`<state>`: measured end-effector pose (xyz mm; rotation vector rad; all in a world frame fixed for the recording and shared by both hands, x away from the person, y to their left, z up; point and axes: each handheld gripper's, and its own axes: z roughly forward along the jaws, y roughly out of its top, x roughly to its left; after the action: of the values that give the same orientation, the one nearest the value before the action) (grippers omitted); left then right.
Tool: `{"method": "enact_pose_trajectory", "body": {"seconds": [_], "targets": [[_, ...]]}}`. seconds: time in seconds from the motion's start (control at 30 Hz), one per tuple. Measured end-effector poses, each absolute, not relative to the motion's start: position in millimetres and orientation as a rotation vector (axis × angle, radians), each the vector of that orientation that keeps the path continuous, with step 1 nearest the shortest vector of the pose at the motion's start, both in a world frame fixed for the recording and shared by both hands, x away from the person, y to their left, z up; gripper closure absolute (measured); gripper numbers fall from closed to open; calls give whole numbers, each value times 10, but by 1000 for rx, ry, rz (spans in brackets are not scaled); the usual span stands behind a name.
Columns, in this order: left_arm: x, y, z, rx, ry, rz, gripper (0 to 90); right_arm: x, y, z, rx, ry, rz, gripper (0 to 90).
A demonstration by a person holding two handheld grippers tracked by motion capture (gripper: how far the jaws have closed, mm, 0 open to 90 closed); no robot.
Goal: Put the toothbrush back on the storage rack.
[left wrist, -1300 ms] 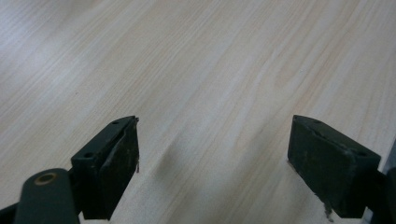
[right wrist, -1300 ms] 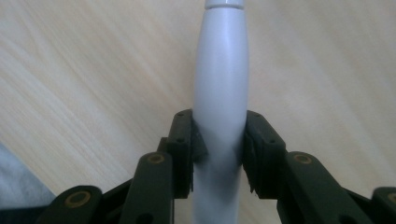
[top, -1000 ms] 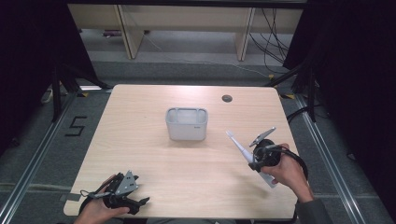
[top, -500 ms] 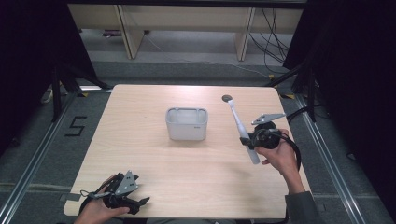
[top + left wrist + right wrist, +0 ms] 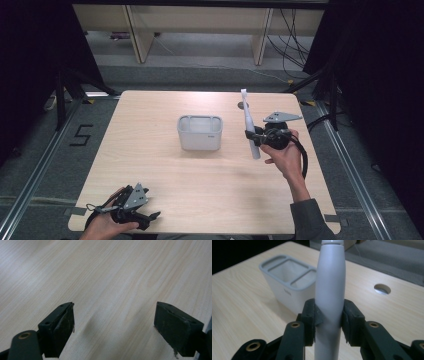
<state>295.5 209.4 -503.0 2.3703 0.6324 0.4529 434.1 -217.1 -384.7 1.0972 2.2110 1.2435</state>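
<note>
A long pale grey utensil handle (image 5: 248, 125) (image 5: 330, 280) stands nearly upright above the table's right half, with my right gripper (image 5: 253, 136) (image 5: 329, 320) shut on its lower part. Both pads press its sides. A white holder (image 5: 200, 132) (image 5: 287, 277) with a grey rim and three compartments sits at the table's middle, left of the handle and apart from it. Its compartments look empty. My left gripper (image 5: 150, 217) (image 5: 115, 327) rests at the near left edge of the wooden table (image 5: 150, 165), open, with bare wood between its jaws.
A round cable hole (image 5: 240, 105) (image 5: 382, 289) lies in the tabletop just behind the held handle. A shelf unit (image 5: 200, 20) stands on the floor beyond the far edge. Metal rails (image 5: 350, 170) run along both sides of the table.
The right hand has carried the handle away from the near edge and toward the holder, swinging it from a slant to nearly upright. The left gripper has stayed put.
</note>
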Motion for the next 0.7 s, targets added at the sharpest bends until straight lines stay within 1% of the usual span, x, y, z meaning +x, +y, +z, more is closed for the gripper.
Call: {"method": "enact_pose_trajectory", "body": {"seconds": [0.27,0.37,0.4,0.7], "targets": [[2952,2094,-5031,2372,630,448,163,4478,-2040,-3751,1054,2114,1370,669],[2948,2090,-5040,2358,649,440,164,4512,-1977,-3708,1064,2096,1396,669],[2956,2097,-5027,2374,627,452,164,4512,-1977,-3708,1064,2096,1396,669],[2948,2093,-5028,2360,634,449,163,4666,-1770,-3623,1044,2081,1445,669]]}}
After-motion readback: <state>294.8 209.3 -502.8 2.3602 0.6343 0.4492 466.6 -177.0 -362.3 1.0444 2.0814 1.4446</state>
